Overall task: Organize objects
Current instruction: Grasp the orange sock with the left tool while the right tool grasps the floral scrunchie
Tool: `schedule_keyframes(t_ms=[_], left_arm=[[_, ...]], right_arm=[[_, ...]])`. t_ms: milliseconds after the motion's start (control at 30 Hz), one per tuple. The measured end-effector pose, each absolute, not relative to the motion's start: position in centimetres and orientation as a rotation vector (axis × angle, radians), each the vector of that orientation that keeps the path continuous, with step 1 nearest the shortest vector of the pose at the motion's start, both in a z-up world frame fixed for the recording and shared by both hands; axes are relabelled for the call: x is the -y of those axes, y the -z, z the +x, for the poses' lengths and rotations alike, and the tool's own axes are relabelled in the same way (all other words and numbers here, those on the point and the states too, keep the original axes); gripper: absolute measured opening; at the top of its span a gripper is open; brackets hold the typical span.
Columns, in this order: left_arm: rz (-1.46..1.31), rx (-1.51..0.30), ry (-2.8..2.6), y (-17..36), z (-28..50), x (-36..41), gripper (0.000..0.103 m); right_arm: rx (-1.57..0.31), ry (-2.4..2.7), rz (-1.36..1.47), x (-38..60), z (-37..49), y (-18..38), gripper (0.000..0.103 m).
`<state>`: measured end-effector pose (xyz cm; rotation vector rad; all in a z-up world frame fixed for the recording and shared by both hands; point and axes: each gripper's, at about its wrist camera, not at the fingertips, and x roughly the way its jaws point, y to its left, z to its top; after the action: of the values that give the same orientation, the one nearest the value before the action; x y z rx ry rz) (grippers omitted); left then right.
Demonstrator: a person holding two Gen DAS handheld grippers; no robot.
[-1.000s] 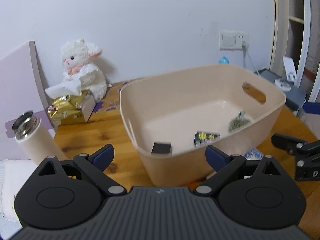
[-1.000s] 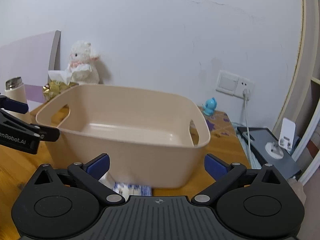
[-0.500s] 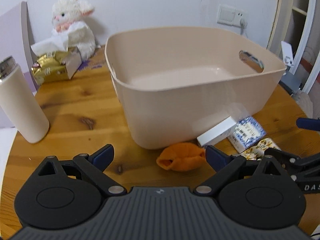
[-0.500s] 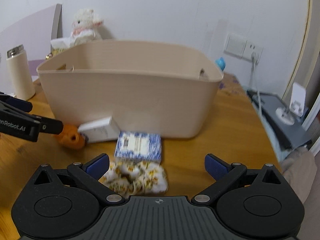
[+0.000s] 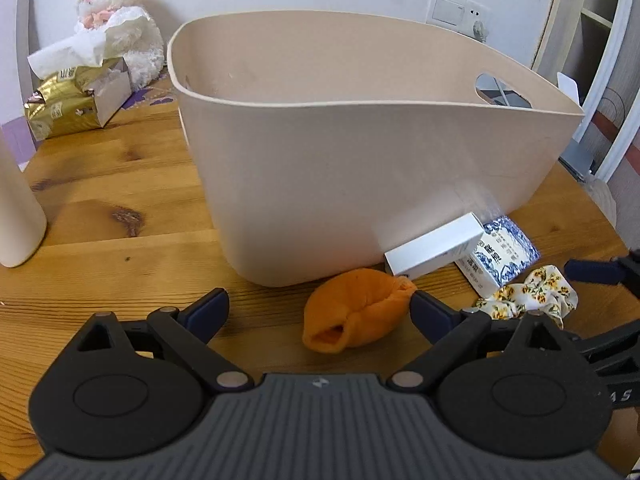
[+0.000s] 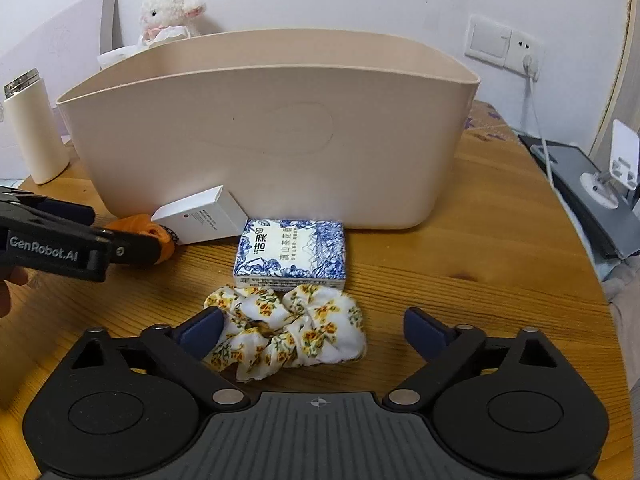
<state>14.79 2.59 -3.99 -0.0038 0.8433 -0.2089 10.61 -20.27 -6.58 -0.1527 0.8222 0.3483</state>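
A beige plastic tub stands on the wooden table. In front of it lie an orange cloth pouch, a white box, a blue-and-white patterned box and a floral scrunchie. My left gripper is open, low over the table, with the orange pouch between its fingers. My right gripper is open around the scrunchie. The tub's inside is hidden from both views.
A white flask stands at the left. A plush lamb and a gold tissue pack sit behind the tub. Off the right table edge is a grey device with a cable.
Both grippers have dropped from tub-rim height down to the table in front of the tub. The pouch and the scrunchie now lie between their open fingers.
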Motion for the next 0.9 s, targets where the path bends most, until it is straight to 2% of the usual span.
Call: schedule_keyframes(t_ms=[67, 167, 233, 267, 300, 333, 400, 433, 500, 600, 733, 900], left_arm=[[-0.006, -0.842, 0.216, 4.1, 15.0, -2.4, 0.092], [0.053, -0.82, 0.234, 4.2, 14.8, -1.7, 0.081], [0.097, -0.808, 0.219, 4.1, 14.4, -1.3, 0.067], [0.107, -0.801, 0.22, 4.1, 14.2, -1.3, 0.064], [0.098, -0.802, 0.227, 4.0, 14.1, -1.4, 0.053], [0.093, -0.802, 0.232, 3.9, 14.0, -1.5, 0.04], [0.091, -0.808, 0.247, 3.8, 13.9, -1.5, 0.025], [0.09, -0.812, 0.252, 3.7, 13.9, -1.5, 0.021], [0.093, -0.817, 0.253, 3.8, 13.6, -1.3, 0.019], [0.09, -0.819, 0.249, 3.8, 13.2, -1.3, 0.016], [0.078, -0.829, 0.257, 3.6, 12.6, -1.4, 0.016], [0.075, -0.808, 0.253, 2.7, 11.6, -1.7, 0.016]], right_arm=[[-0.829, -0.356, -0.152, 20.1, 10.6, 6.8, 0.086], [-0.819, -0.369, -0.165, 19.8, 10.3, 6.8, 0.081], [-0.819, -0.38, -0.168, 19.8, 10.2, 6.7, 0.075], [-0.817, -0.382, -0.169, 19.8, 10.1, 6.6, 0.07], [-0.815, -0.383, -0.173, 19.7, 10.0, 6.5, 0.061], [-0.813, -0.384, -0.175, 19.7, 9.9, 6.3, 0.057], [-0.811, -0.386, -0.175, 19.5, 9.7, 6.2, 0.045], [-0.811, -0.388, -0.177, 19.4, 9.6, 6.1, 0.042], [-0.808, -0.389, -0.188, 19.2, 9.3, 5.9, 0.031], [-0.804, -0.385, -0.203, 19.3, 8.7, 5.7, 0.023], [-0.791, -0.372, -0.19, 20.2, 8.3, 5.3, 0.018], [-0.76, -0.353, -0.169, 21.4, 7.6, 4.1, 0.017]])
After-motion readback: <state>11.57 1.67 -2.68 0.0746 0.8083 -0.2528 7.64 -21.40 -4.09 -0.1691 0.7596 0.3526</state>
